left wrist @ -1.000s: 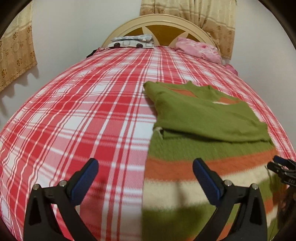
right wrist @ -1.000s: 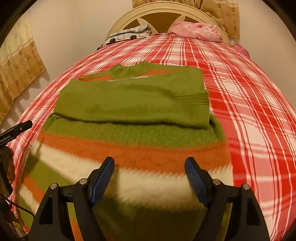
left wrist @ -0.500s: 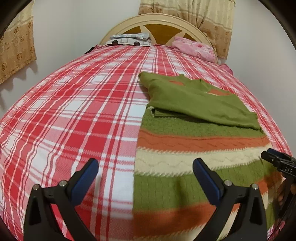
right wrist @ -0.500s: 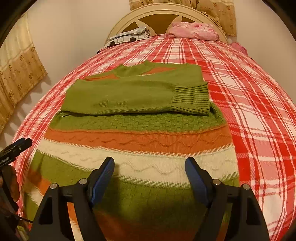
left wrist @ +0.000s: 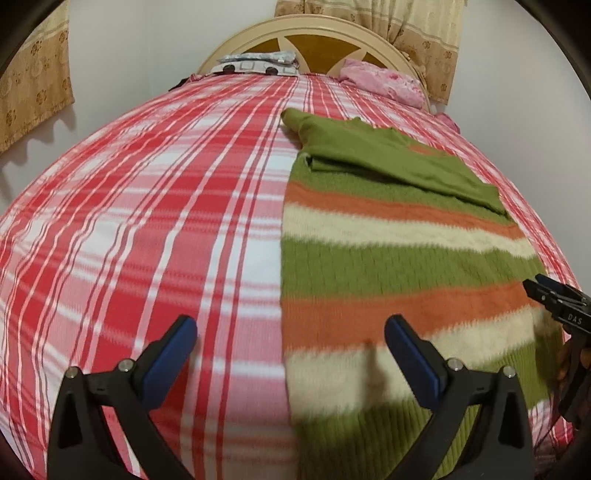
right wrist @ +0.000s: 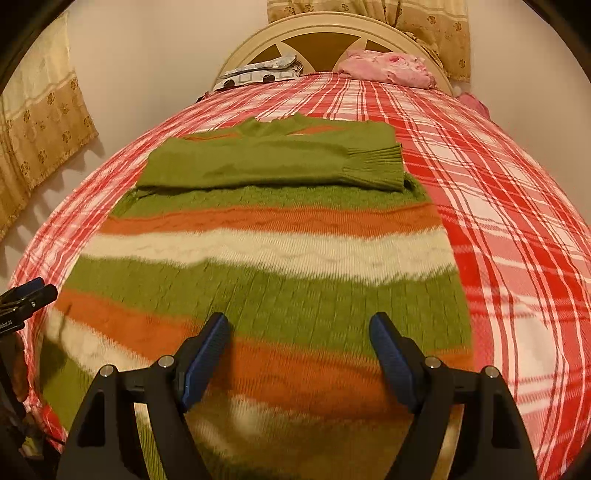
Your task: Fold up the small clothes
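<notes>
We see a striped sweater [right wrist: 266, 258] lying flat on a bed covered with a red, pink and white plaid sheet [left wrist: 147, 221]. In the right wrist view the sweater fills the centre and lower half of the frame; in the left wrist view it [left wrist: 399, 258] occupies the right half, its left edge running down the middle of the picture. Its bands go green, orange, cream, green, orange, cream and green towards the bottom of the frame. A plain green sleeve [right wrist: 273, 162] is folded across the chest in the upper middle of the right wrist view, with its ribbed cuff [right wrist: 376, 166] at the right side of the garment.

Our left claw [left wrist: 290, 349] stands open at the bottom of its frame, one blue pad over the plaid sheet and the other over the sweater, with nothing between them. Our right claw [right wrist: 299, 345] is likewise open at the bottom centre of its frame, both pads over the lower stripes of the sweater and gripping nothing. Whether the pads touch the knit we cannot tell.

At the top of both frames are a cream headboard [right wrist: 332, 33], a pink cloth bundle [right wrist: 384, 66] to its right, a patterned pillow [right wrist: 258, 72] to its left, and yellowish curtains [right wrist: 37, 140].
</notes>
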Tool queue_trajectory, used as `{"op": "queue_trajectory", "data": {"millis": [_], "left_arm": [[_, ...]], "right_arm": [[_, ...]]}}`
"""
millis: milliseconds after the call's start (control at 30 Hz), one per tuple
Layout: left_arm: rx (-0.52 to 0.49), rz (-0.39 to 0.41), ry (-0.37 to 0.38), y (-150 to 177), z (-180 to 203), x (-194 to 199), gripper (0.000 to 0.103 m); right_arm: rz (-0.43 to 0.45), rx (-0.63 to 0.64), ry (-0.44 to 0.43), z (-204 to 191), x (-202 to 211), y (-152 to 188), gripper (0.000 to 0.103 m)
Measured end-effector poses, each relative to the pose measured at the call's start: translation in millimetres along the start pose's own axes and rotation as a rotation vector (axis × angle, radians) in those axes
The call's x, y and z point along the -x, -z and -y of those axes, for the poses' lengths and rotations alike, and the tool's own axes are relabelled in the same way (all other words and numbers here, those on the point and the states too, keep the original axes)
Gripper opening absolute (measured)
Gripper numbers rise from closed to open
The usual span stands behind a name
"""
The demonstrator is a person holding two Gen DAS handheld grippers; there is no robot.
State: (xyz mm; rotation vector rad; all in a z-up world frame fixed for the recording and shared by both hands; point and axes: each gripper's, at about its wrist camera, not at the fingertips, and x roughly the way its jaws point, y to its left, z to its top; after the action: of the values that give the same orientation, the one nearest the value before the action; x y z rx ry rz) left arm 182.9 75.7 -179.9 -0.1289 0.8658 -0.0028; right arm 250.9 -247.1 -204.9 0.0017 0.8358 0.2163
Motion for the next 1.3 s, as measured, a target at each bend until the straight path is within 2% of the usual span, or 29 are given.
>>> {"op": "queue_trajectory", "data": {"millis": [200,467,567,667,733,867,1067,1100,1200,1233,1300], "left_arm": [[-0.016,-0.024,0.027,32,0,19,0.103],[-0.041,-0.061,0.061,62,13,27,0.102],[-0.046,-0.077,0.102,71,17,32,0.091],[-0.047,-0.105,0.175,79,22,36,0.079],[-0.069,-0.116,0.204,83,28,37,0.065],[-0.09,-0.113,0.21,86,33,39,0.06],[-0.099,-0.105,0.212,88,34,41,0.047],[-0.1,-0.101,0.21,87,32,42,0.042],[-0.096,-0.095,0.211,87,28,42,0.04],[-0.094,-0.095,0.214,87,28,41,0.04],[-0.087,-0.092,0.214,89,26,37,0.04]], "right_arm": [[-0.018,0.017,-0.011,-9,19,25,0.079],[-0.033,0.042,0.025,-12,40,56,0.079],[-0.024,0.036,0.03,-11,50,66,0.079],[-0.004,0.012,0.032,-5,63,75,0.079],[0.012,-0.024,0.043,4,72,80,0.079],[0.036,-0.107,0.052,26,87,87,0.079],[-0.002,-0.19,0.097,51,91,101,0.079],[-0.007,-0.202,0.098,54,91,103,0.079],[-0.011,-0.239,0.058,58,90,106,0.079],[-0.01,-0.233,0.037,54,90,106,0.078],[-0.016,-0.223,-0.011,46,87,106,0.066]]}}
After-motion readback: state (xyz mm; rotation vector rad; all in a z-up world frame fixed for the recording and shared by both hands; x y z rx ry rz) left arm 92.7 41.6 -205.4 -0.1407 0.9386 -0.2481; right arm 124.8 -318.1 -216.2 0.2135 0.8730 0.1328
